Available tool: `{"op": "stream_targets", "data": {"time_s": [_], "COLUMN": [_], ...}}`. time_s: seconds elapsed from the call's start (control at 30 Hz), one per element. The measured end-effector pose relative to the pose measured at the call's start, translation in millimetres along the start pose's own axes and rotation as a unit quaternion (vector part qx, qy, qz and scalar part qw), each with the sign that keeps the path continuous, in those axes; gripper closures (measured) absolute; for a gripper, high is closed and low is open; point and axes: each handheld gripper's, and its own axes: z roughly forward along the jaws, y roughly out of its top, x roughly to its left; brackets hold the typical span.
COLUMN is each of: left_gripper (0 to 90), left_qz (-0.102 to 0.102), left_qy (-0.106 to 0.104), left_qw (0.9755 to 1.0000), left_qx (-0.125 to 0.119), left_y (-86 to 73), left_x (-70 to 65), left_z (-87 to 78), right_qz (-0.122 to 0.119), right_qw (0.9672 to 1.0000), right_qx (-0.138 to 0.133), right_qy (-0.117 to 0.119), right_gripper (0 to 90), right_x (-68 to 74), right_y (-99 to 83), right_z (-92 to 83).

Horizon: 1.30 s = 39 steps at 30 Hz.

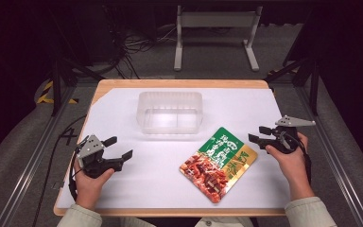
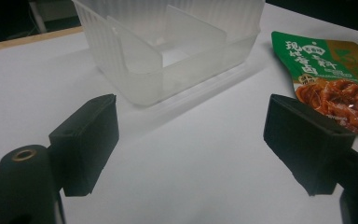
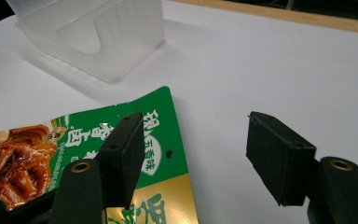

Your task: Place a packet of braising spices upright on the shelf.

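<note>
A flat food packet (image 1: 219, 163), green and gold with a picture of red-brown meat, lies right of centre on the white sheet. A clear plastic container (image 1: 170, 94) stands empty behind it in the middle. My left gripper (image 1: 120, 147) is held at the left, off the packet, jaws apart with nothing between them. In the left gripper view the gripper (image 2: 191, 135) looks toward the container (image 2: 140, 70) and the packet (image 2: 335, 79). My right gripper (image 1: 256, 133) hovers by the packet's upper right corner, open. In the right gripper view the gripper (image 3: 198, 140) has its left jaw over the packet (image 3: 74, 135), with the container (image 3: 98, 37) beyond.
The white sheet (image 1: 137, 189) covers a wooden table whose edge shows at the front and back. A grey metal stand (image 1: 215, 19) and cables sit on the floor behind. Dark rails run along both sides of the table.
</note>
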Motion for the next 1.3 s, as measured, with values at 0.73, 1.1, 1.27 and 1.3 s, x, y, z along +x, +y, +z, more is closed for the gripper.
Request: {"op": "stream_targets", "data": {"time_s": [0.73, 1.1, 1.27, 1.3], "left_gripper": [17.8, 17.2, 17.2, 17.2], "left_qz": [0.006, 0.003, 0.005, 0.003], "left_qy": [-0.021, -0.027, -0.027, -0.026], "left_qw": [0.9996, 0.9995, 0.9994, 0.9995], "left_qx": [0.015, 0.017, 0.019, 0.019], "left_y": [-1.8, -2.5, -2.9, -2.9], "left_x": [0.5, 1.5, 2.1, 2.1], "left_z": [5.0, 6.1, 6.8, 6.8], "right_qz": [0.043, 0.046, 0.05, 0.049], "right_qw": [0.9892, 0.9847, 0.9821, 0.9815], "right_qx": [0.137, 0.161, 0.171, 0.174], "right_qy": [0.028, 0.048, 0.061, 0.063], "right_gripper": [38.4, 38.2, 39.1, 39.3], "right_x": [-11.8, -11.9, -11.0, -10.6], "right_y": [-18.0, -24.7, -26.2, -26.4], "right_z": [26.8, 32.6, 34.9, 35.3]}}
